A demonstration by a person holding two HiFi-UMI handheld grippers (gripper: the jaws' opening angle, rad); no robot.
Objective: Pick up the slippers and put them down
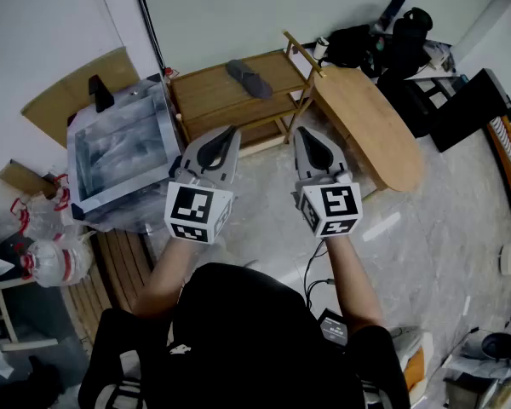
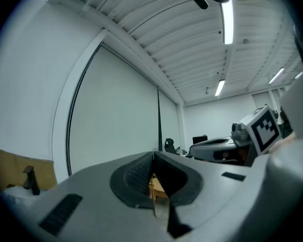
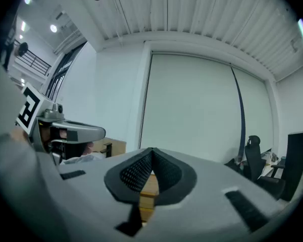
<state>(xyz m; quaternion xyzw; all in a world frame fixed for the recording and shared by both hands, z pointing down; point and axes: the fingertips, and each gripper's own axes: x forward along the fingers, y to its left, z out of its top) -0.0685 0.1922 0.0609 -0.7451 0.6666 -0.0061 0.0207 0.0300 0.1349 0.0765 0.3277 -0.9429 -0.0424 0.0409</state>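
While nothing is yet held, stage: pick-up apparently not begun.
Left gripper: jaws closed together, empty.
Slipper: one dark slipper lies on the wooden shelf, well beyond both tools.
Right gripper: jaws closed together, empty.
Remaining: reach, grasp, lift, set down.

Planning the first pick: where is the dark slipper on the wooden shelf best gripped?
Probably grip the slipper across its narrow middle, coming from above: it lies flat on the wooden shelf, with both long sides free.

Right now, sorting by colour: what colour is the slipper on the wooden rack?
Slipper: dark grey, clearest in head view.
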